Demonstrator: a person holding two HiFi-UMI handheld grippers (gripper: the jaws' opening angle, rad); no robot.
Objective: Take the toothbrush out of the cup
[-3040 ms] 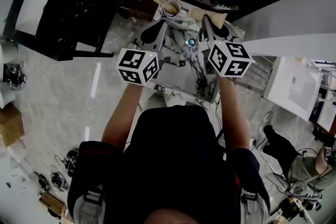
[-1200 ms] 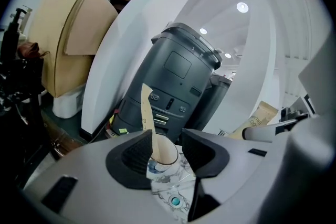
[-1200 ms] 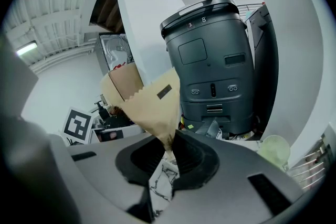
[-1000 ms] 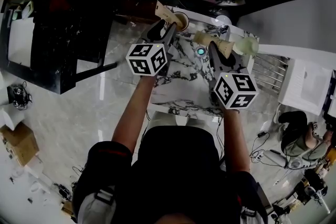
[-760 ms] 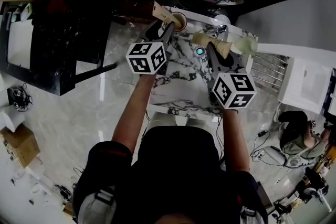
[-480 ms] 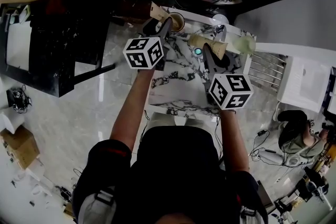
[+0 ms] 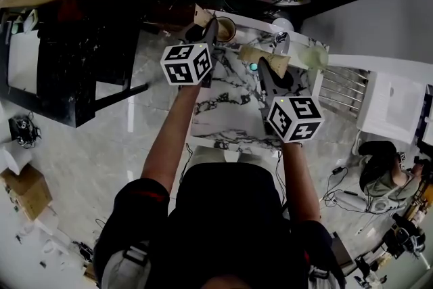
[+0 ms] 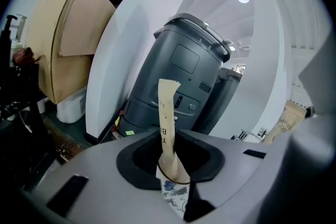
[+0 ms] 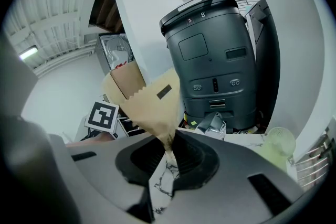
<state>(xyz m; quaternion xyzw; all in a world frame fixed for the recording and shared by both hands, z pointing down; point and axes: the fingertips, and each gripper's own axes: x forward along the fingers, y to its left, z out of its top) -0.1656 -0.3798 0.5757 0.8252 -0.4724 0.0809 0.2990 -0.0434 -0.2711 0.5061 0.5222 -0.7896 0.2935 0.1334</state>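
A brown-rimmed cup (image 7: pixel 226 29) with a blue and white pattern (image 8: pixel 173 198) stands at the far left of the marble table (image 7: pixel 226 112). The toothbrush (image 8: pixel 166 118), in a tan paper wrapper, sticks up out of it and leans left (image 7: pixel 200 13). My left gripper (image 7: pixel 212 28) reaches over the cup. Its jaws have just been closing, and the pads lie against the wrapper on both sides just above the rim. My right gripper (image 7: pixel 264 65) is shut on the lower tip of a flat tan paper packet (image 9: pixel 149 105), held above the table's middle.
A pale green cup (image 7: pixel 312 57), a metal fitting (image 7: pixel 281 41) and a small teal disc (image 7: pixel 253 67) sit at the table's far right. A dark grey machine (image 8: pixel 176 78) stands behind the table. Black furniture (image 7: pixel 61 57) is at the left, a white table (image 7: pixel 396 105) at the right.
My left gripper has moved forward over the cup and its jaws have closed in around the wrapped toothbrush. My right gripper keeps its place with the packet.
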